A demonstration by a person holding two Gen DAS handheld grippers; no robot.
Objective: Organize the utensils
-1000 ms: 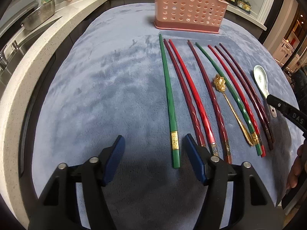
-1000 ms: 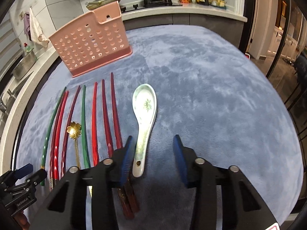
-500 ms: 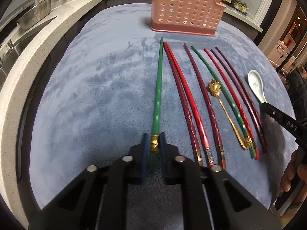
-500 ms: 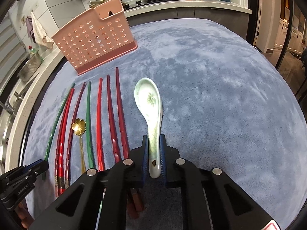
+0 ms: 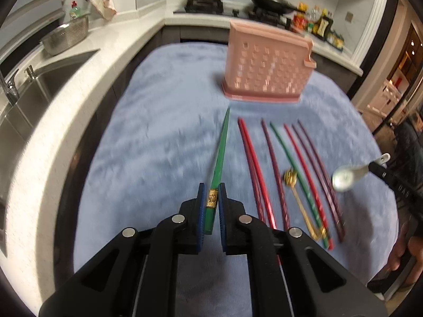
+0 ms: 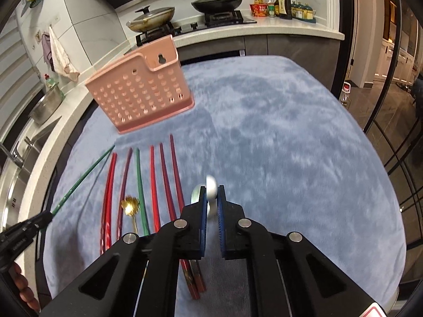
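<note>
My left gripper (image 5: 211,206) is shut on a green chopstick (image 5: 220,148) near its gold band, holding it off the blue cloth (image 5: 158,137) with its tip aimed at the pink perforated basket (image 5: 267,71). My right gripper (image 6: 210,200) is shut on the handle of a white ceramic spoon (image 6: 211,189), also lifted. In the left wrist view that spoon (image 5: 343,178) hangs at the right. Several red, maroon and green chopsticks (image 6: 153,185) and a gold flower spoon (image 6: 129,203) lie in a row on the cloth. The basket (image 6: 140,92) stands behind them.
A steel sink (image 5: 39,84) and a metal colander (image 5: 66,37) are on the white counter to the left. Pans sit on the stove (image 6: 185,23) beyond the basket, with bottles (image 6: 280,5) further right. Glass doors (image 6: 396,105) border the right side.
Both grippers closed, the left on the green chopstick and the right on the white spoon's handle, and then rose, lifting both utensils off the cloth.
</note>
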